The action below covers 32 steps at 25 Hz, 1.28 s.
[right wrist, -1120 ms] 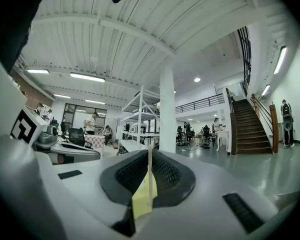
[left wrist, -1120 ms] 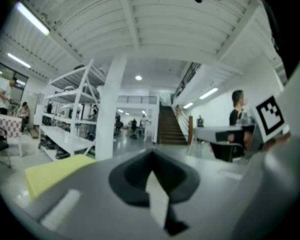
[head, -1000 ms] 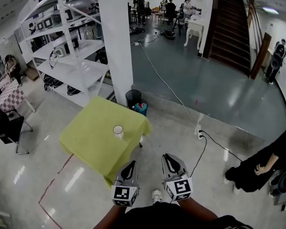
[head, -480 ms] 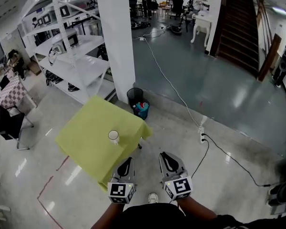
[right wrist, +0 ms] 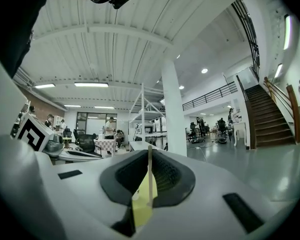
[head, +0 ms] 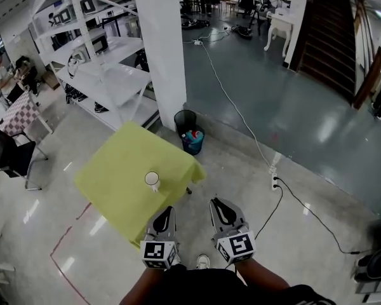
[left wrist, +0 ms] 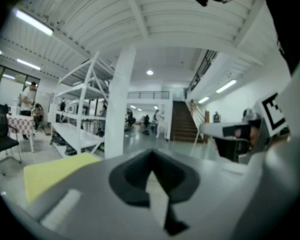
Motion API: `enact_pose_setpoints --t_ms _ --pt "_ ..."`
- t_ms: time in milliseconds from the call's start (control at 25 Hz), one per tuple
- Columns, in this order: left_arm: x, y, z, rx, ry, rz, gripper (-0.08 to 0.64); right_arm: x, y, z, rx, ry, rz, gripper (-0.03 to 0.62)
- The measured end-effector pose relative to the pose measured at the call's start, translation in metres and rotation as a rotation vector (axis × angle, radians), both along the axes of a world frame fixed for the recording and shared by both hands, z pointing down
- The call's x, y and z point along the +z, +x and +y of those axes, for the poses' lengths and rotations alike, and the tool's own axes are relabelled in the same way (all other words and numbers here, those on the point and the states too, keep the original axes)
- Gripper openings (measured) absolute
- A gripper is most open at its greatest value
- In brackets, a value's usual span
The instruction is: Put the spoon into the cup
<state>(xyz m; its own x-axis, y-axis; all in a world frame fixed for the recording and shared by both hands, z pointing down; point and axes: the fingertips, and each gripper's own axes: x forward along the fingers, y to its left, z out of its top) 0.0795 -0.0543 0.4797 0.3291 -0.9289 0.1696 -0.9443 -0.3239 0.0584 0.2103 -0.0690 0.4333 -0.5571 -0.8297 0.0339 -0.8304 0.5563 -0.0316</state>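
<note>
A white cup [head: 152, 180] stands upright on a yellow-green table [head: 117, 183], near the table's right side. I cannot make out a spoon in any view. My left gripper [head: 167, 210] hangs over the table's near corner, short of the cup, with its jaws together and nothing in them. My right gripper [head: 215, 203] is beside it over the bare floor, off the table's edge, also shut and empty. In the left gripper view the left gripper [left wrist: 151, 154] points past the table's corner [left wrist: 55, 171]. The right gripper [right wrist: 150, 156] points level into the hall.
A white pillar [head: 160, 49] rises behind the table, with a black bin [head: 185, 119] and a blue bin [head: 193, 141] at its foot. White shelving [head: 105, 75] stands at the left, and a black chair [head: 6, 161] at the far left. A cable [head: 241, 122] and power strip [head: 274, 176] lie on the floor.
The view has swung a little left and the table and cup sit slightly nearer the grippers. The person in black at the right edge is out of view. Both grippers stay shut.
</note>
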Motion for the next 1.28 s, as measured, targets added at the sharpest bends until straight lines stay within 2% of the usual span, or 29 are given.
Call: enact_pose_setpoints --t_ms 240,520,1160,1280 --pt "0.017 -0.014 -0.028 -0.009 -0.031 -0.003 0.006 0.011 -0.016 -0.028 -0.023 -0.014 -0.005 0.027" --pt "-0.007 -0.037 -0.077 0.012 0.052 0.011 0.007 -0.011 -0.053 -0.07 -0.036 0.047 0.007 0.026" --pt "-0.013 -0.132 -0.128 0.021 0.073 0.02 0.007 -0.013 -0.169 -0.119 -0.064 0.083 0.05 0.026" --pt "-0.014 -0.146 -0.13 0.009 0.055 0.051 0.007 -0.011 -0.186 -0.127 -0.076 0.079 0.057 0.026"
